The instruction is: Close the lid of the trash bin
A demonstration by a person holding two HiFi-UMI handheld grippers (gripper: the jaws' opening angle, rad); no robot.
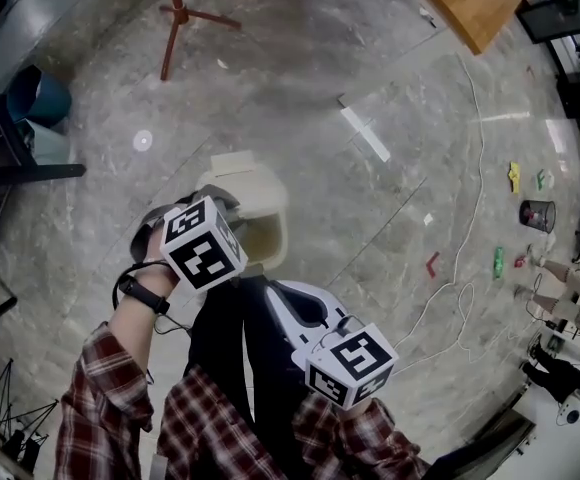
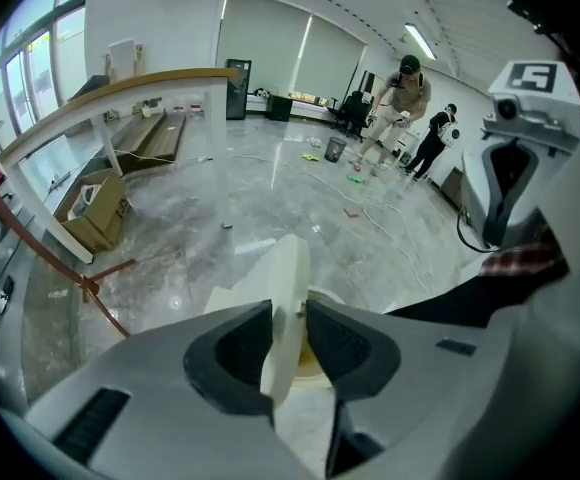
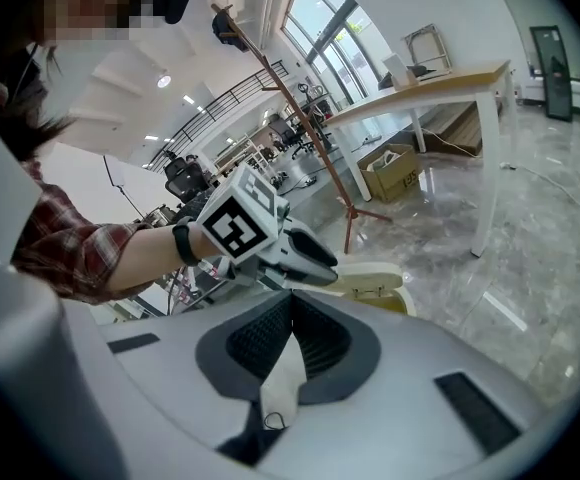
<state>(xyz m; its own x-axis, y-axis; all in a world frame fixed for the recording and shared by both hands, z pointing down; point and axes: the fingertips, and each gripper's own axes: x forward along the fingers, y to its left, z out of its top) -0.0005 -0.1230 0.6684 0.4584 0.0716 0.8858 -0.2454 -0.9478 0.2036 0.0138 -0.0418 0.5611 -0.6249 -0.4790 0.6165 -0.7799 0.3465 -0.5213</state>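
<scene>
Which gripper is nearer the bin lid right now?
Left. The left gripper is clamped on the upright lid of the trash bin. The right gripper, jaws shut and empty, hangs back by the person, apart from the bin.

Counted on the grey marble floor (image 1: pixel 300 78): one cream plastic trash bin (image 1: pixel 270 213) with one lid (image 2: pixel 288 278). Two white tools, the left tool (image 2: pixel 288 320) and the right tool (image 3: pixel 290 313). One red tripod stand (image 1: pixel 175 13) and one blue bucket (image 1: pixel 38 96), far left. One black mesh basket (image 1: pixel 537 214), right.

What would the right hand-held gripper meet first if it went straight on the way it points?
Probably the left hand-held gripper, which is clamped on the bin lid just ahead; depth is unclear.
</scene>
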